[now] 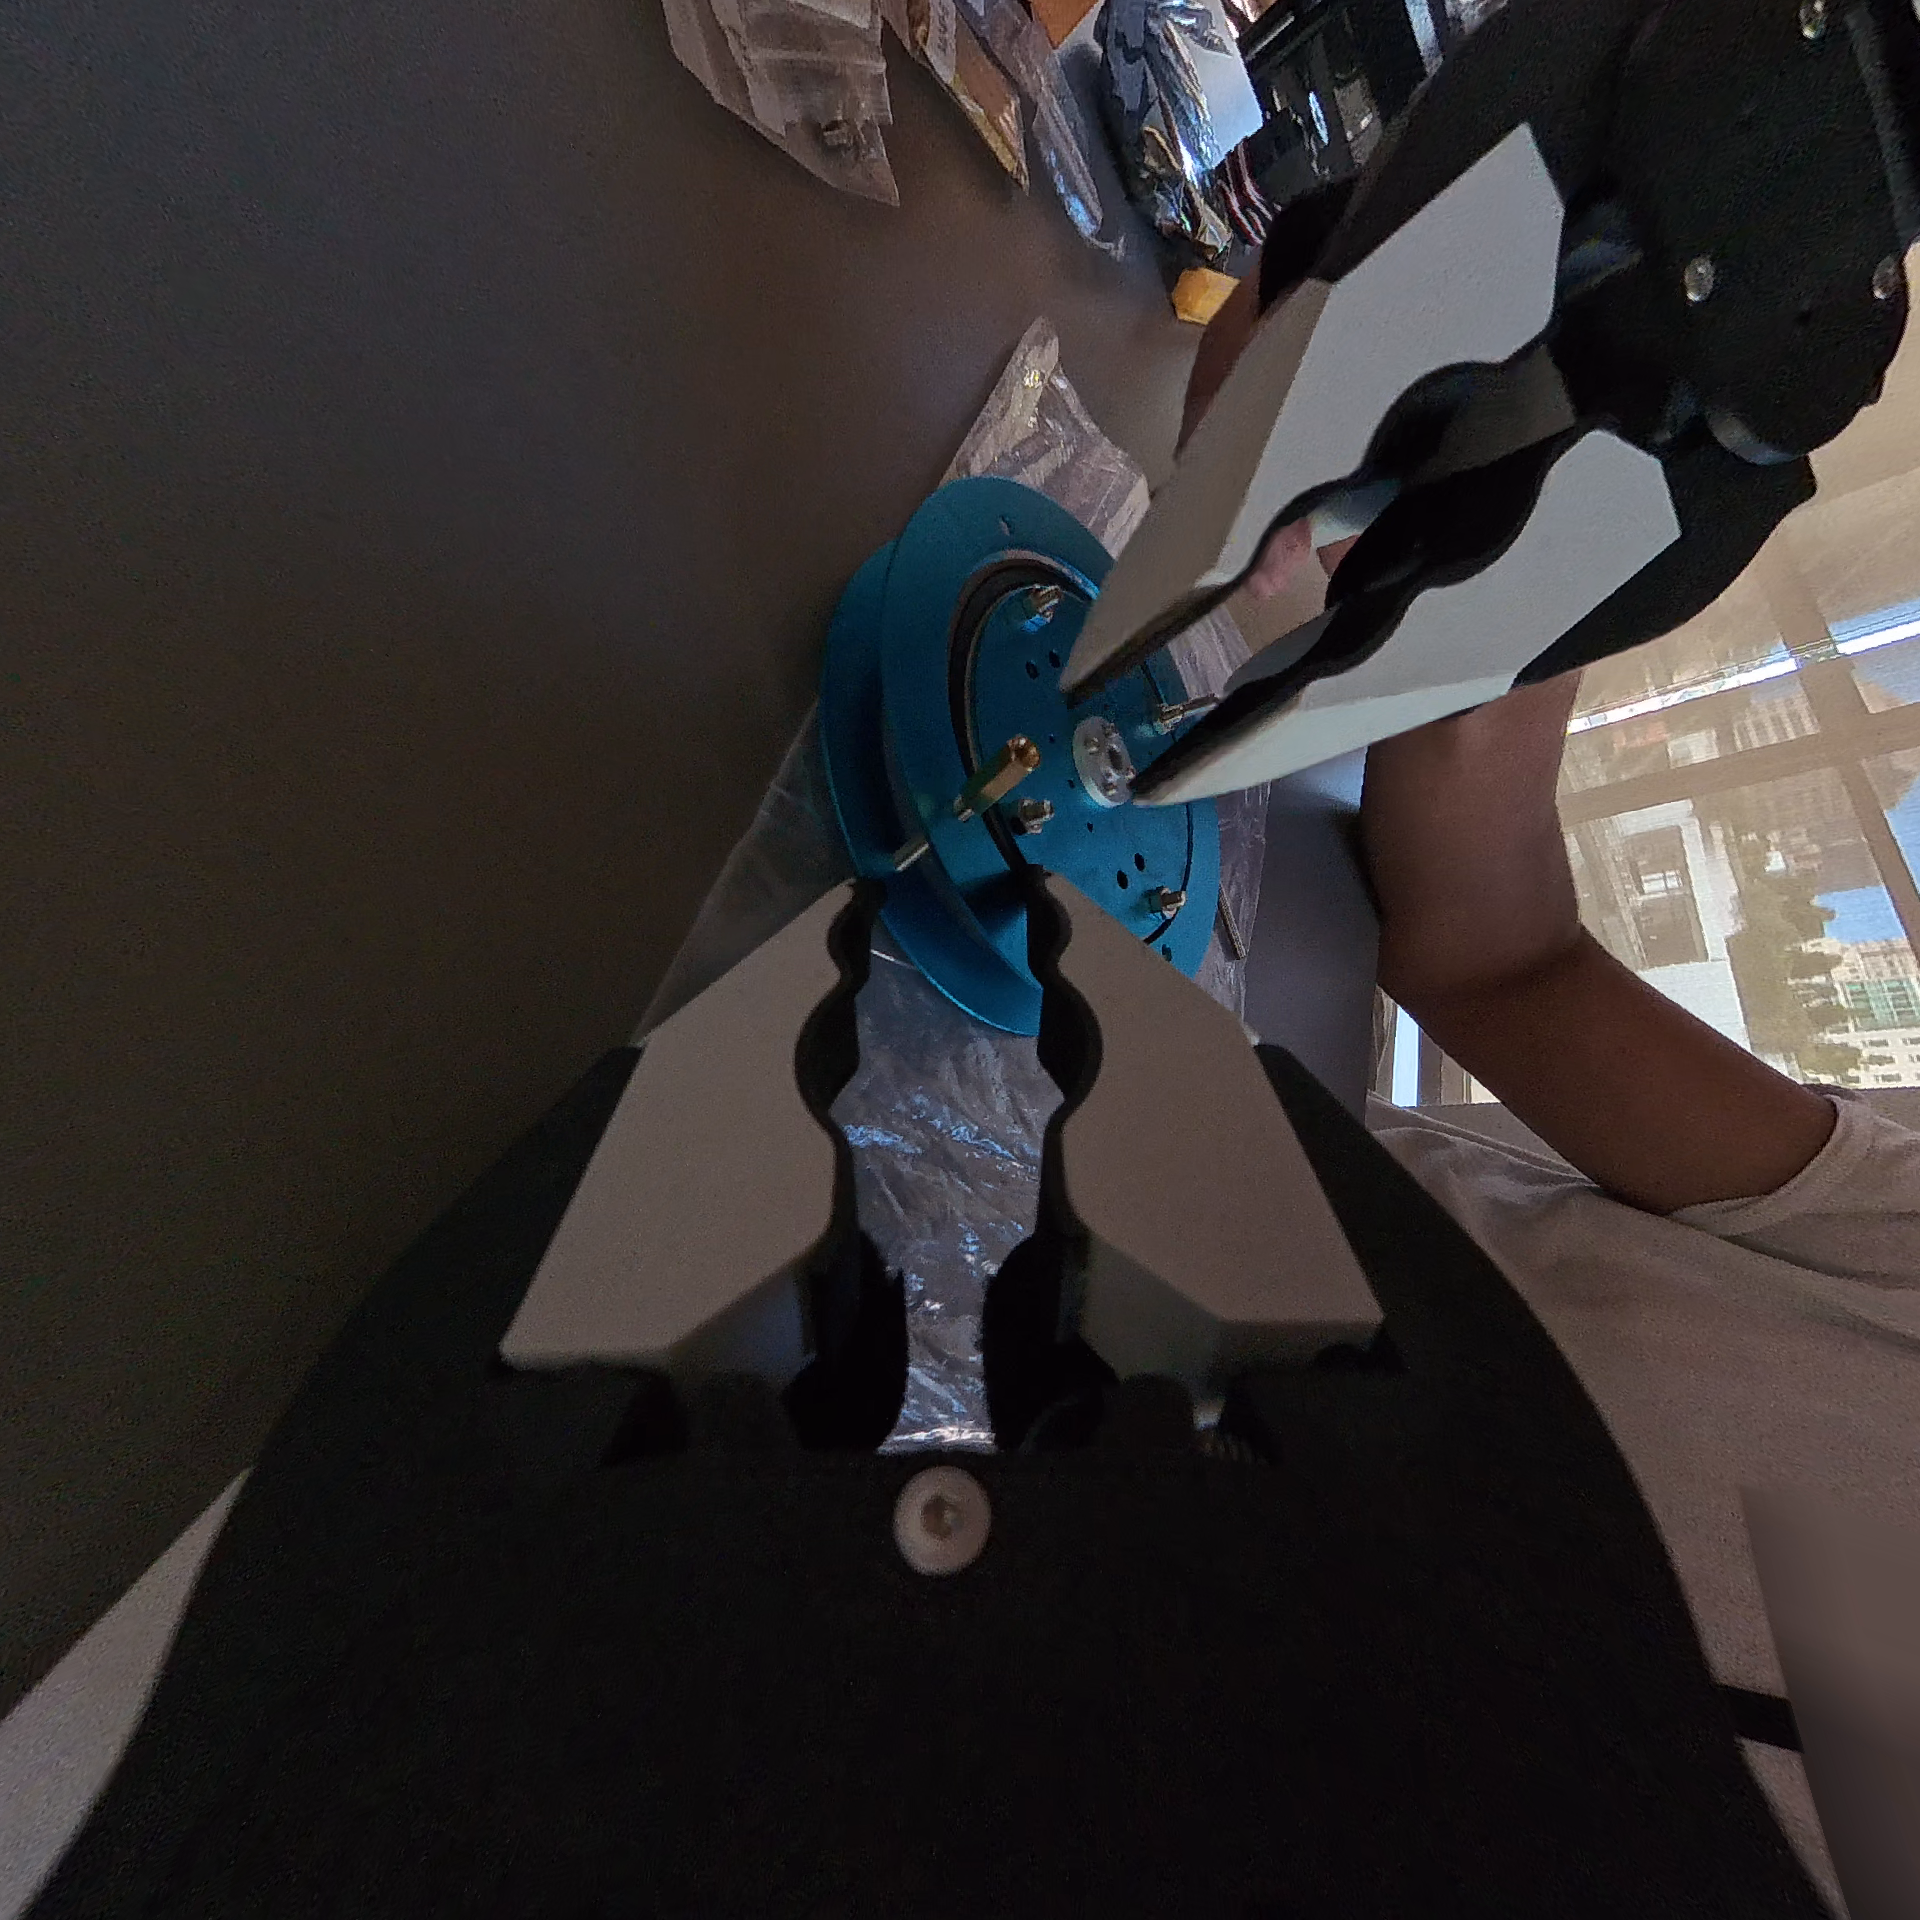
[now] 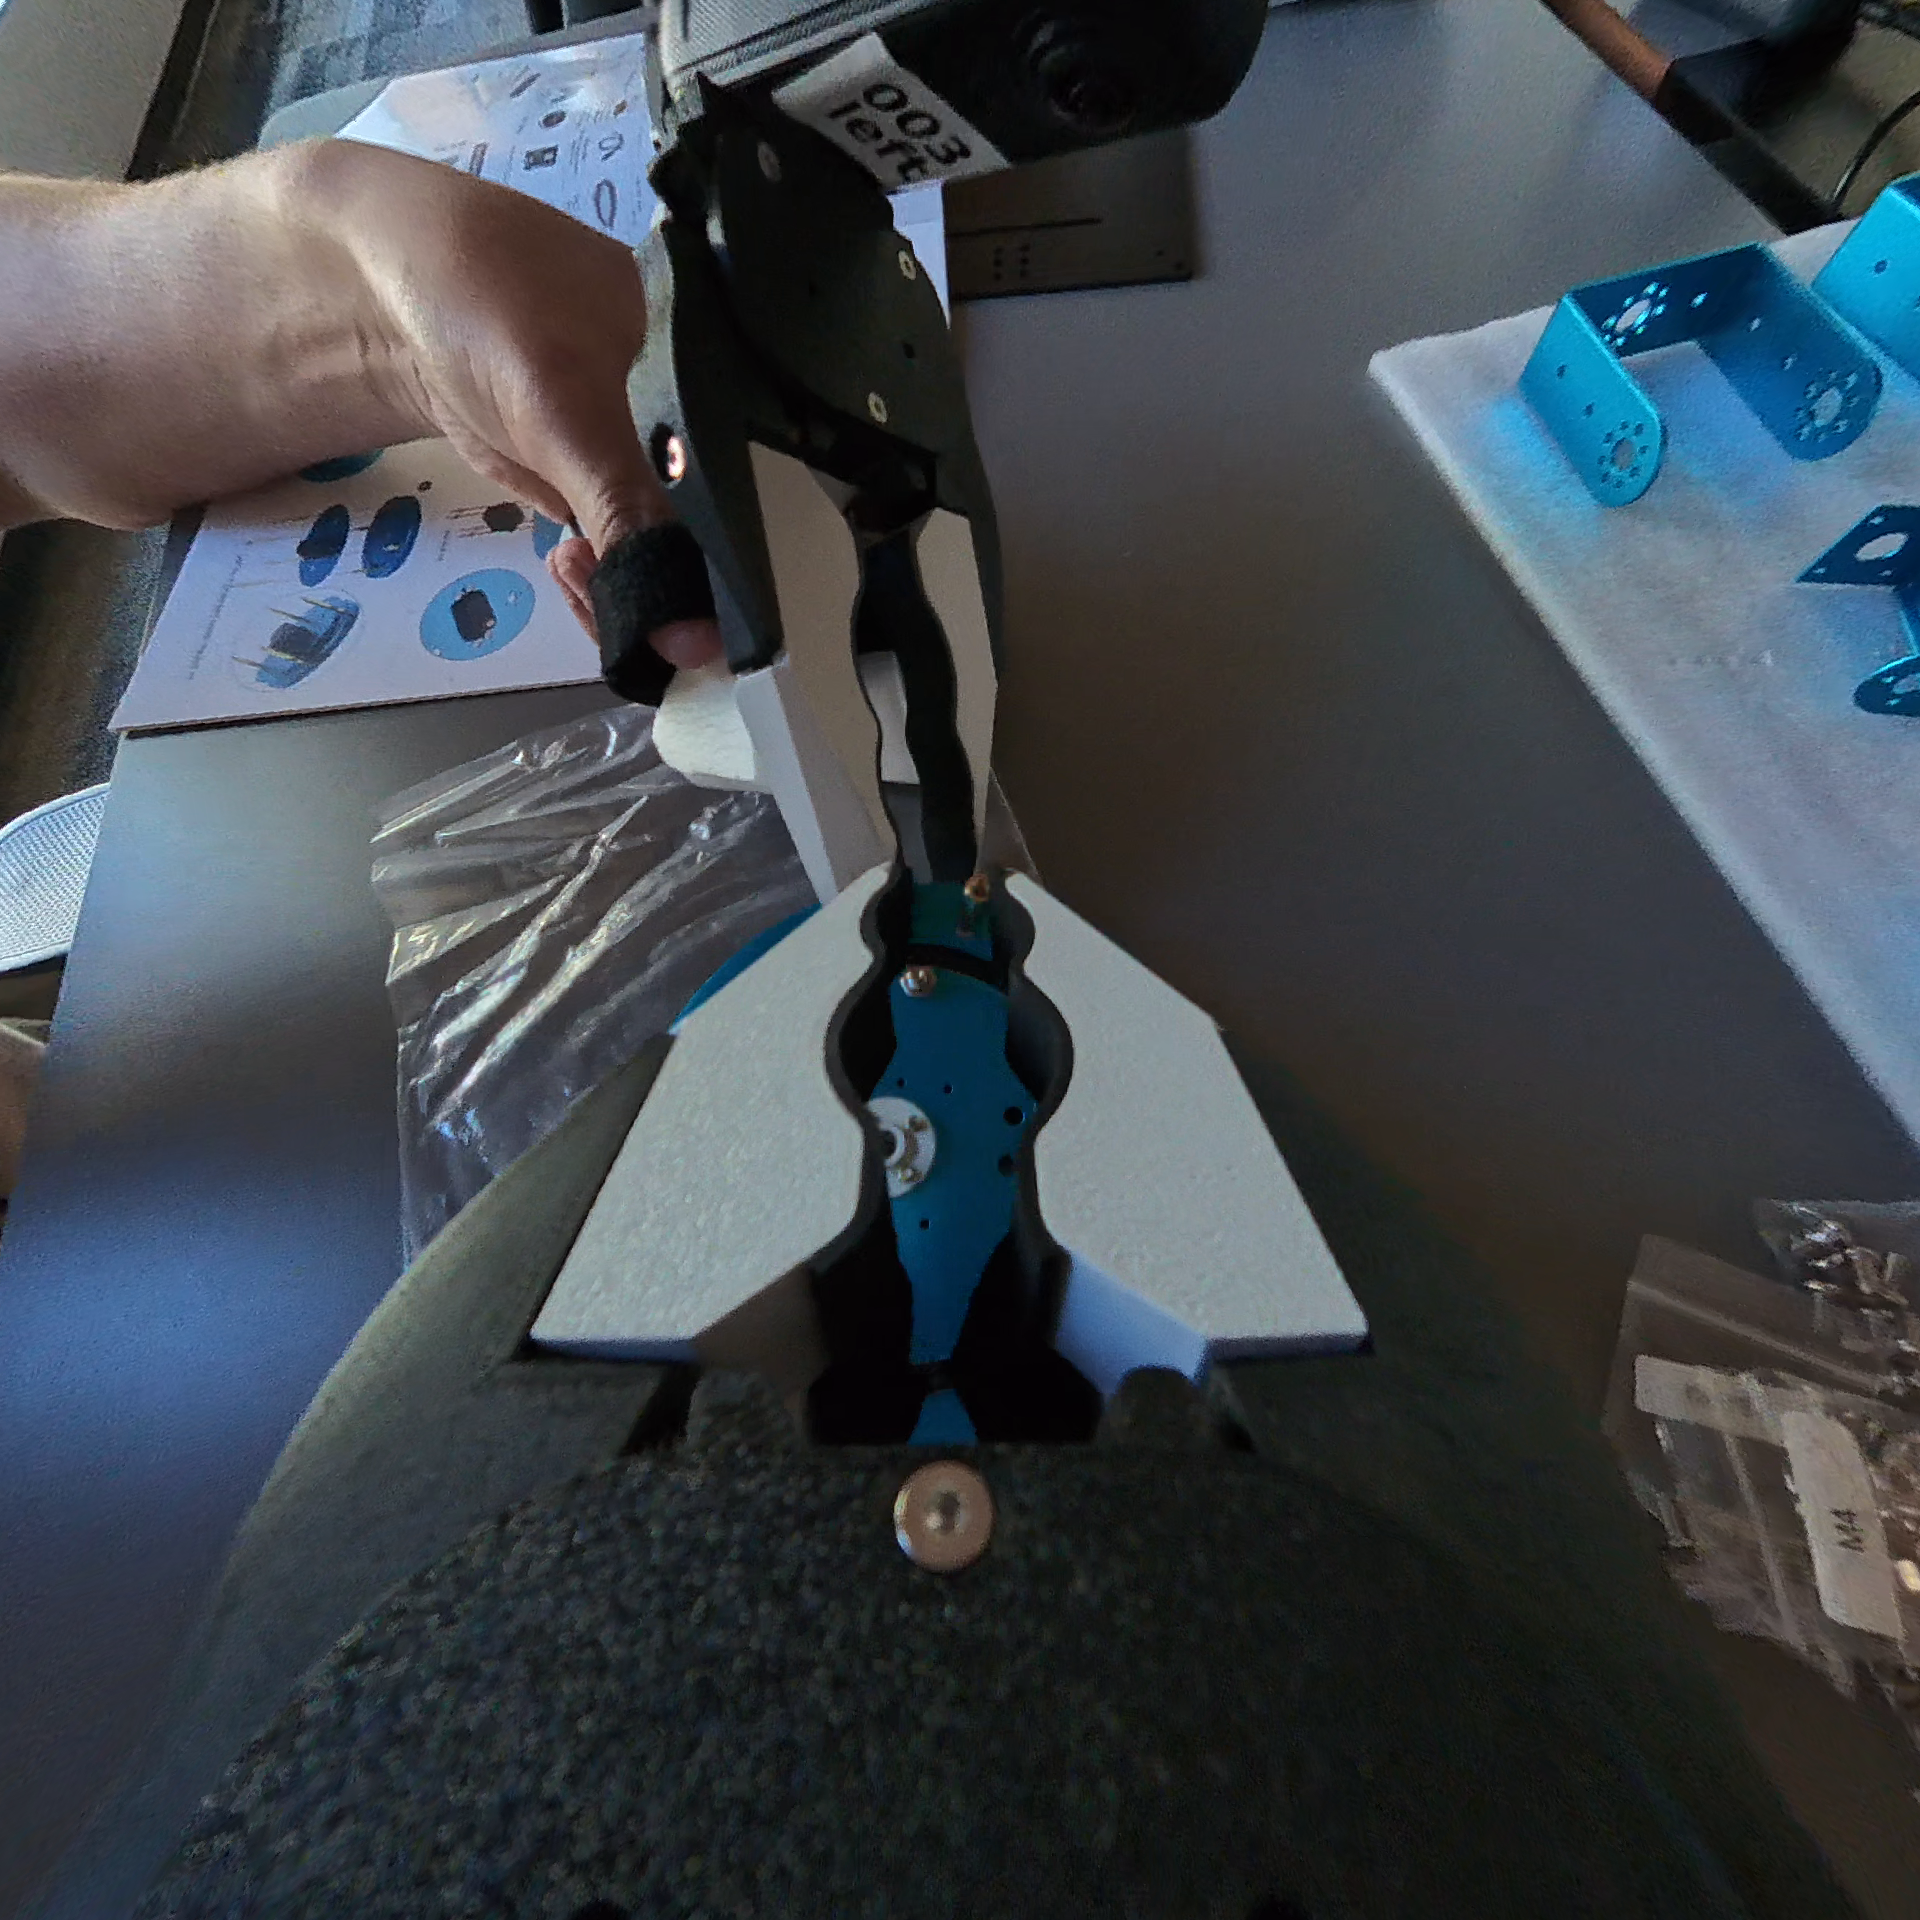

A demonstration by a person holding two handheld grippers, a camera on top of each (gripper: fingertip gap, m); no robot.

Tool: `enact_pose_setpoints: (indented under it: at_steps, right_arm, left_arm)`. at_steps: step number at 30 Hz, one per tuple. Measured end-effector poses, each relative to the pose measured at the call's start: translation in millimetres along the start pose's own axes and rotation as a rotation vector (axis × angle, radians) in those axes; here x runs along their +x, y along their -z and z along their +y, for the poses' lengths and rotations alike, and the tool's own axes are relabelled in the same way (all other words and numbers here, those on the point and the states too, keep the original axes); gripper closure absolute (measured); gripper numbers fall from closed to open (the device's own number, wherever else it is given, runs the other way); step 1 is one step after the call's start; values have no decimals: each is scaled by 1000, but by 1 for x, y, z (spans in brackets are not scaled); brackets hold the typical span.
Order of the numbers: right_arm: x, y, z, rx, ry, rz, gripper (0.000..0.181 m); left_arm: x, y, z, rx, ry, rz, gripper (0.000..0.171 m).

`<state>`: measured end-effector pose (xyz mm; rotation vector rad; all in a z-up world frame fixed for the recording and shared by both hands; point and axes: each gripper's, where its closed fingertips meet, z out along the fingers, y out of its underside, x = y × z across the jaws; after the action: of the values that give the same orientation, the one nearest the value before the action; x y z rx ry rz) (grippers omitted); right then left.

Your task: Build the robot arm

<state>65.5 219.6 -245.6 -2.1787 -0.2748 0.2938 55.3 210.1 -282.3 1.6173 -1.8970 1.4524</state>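
Observation:
A round blue metal disc assembly (image 1: pixel 894 675) stands on edge over a clear plastic bag. It carries a silver hub (image 1: pixel 1103 771), a brass standoff (image 1: pixel 997 774) and small screws. My left gripper (image 1: pixel 951 888) is shut on the disc's rim. My right gripper (image 1: pixel 1109 740) comes in from the upper right, its jaws a narrow gap apart, with the tips at the disc face beside the hub. In the right wrist view the disc (image 2: pixel 935 1049) and hub (image 2: pixel 902 1143) show between the fingers of my right gripper (image 2: pixel 954 883). The left gripper (image 2: pixel 940 868) holds the far edge by the standoff (image 2: pixel 977 888).
A clear plastic bag (image 2: pixel 551 883) lies under the disc on the grey table (image 2: pixel 1247 727). Instruction sheets (image 2: pixel 343 613) lie at the left. A white foam pad (image 2: pixel 1610 623) at the right holds blue brackets (image 2: pixel 1704 353). Bags of hardware (image 2: pixel 1787 1455) lie at the lower right. A person's hand (image 2: pixel 312 332) holds the left gripper. Left tips to right tips: about 4 cm.

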Motion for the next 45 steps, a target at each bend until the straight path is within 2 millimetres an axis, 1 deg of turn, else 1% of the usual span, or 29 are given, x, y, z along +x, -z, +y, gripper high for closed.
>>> enact_pose_setpoints:
  at_steps: [1,4,5,8,9,10,12,13,15,17,18,20,23,25,27,30,32,33,35,38,40,42,45]
  right_arm:
    - [1,-4,2,-26,-18,-2,163]
    - [-2,-15,12,-134,-54,-26,162]
    - [0,-14,11,-132,-59,-8,160]
    - [-4,-9,12,-140,-66,-23,162]
    - [-7,-6,14,-148,-58,-37,169]
    - [-9,-2,13,-149,-53,-39,171]
    - [-8,3,7,-118,-46,-27,170]
    - [-7,3,3,-99,-38,-15,166]
    - [-2,-3,0,-84,-12,8,153]
    - [-3,-13,5,-117,-7,1,148]
    - [-6,-15,6,-123,-7,-18,157]
    - [-7,-14,7,-126,-11,-19,158]
    - [-9,-7,12,-161,-37,-25,165]
    - [-13,-1,11,-161,-36,-48,173]
    - [-12,0,8,-143,-28,-36,172]
    - [-6,-8,2,-121,16,8,162]
    - [-6,-15,8,-160,50,26,167]
    - [-4,-15,8,-163,62,47,169]
    - [0,-12,10,-184,68,83,175]
    - [1,-3,16,-225,31,93,176]
    - [2,2,11,-210,46,105,175]
    - [5,5,7,-228,102,122,170]
    - [-1,3,4,-356,227,60,166]
  left_arm:
    - [0,0,0,1,0,-1,143]
    - [0,0,0,0,1,0,143]
    - [0,0,0,0,3,3,143]
    - [0,0,0,-2,1,3,143]
    - [1,0,1,-3,1,5,143]
    - [1,0,1,-3,4,7,143]
    - [1,0,1,-4,5,8,143]
    - [1,0,1,-4,5,9,143]
    - [1,0,1,-4,5,9,143]
    - [0,0,1,-4,4,8,143]
    - [0,1,1,-4,4,9,144]
    - [0,0,0,-3,8,12,144]
    - [1,0,1,-5,4,11,144]
    - [1,0,1,-5,7,15,144]
    - [1,0,1,-6,10,18,144]
    - [1,0,1,-4,6,16,144]
    - [1,0,1,-3,6,14,144]
    - [1,0,1,-3,6,17,145]
    - [1,-1,0,-2,7,16,144]
    - [1,-1,0,2,3,14,145]
    - [1,-1,0,3,-4,14,145]
    - [1,-1,-1,4,-6,14,145]
    - [1,-1,-1,7,-8,15,145]
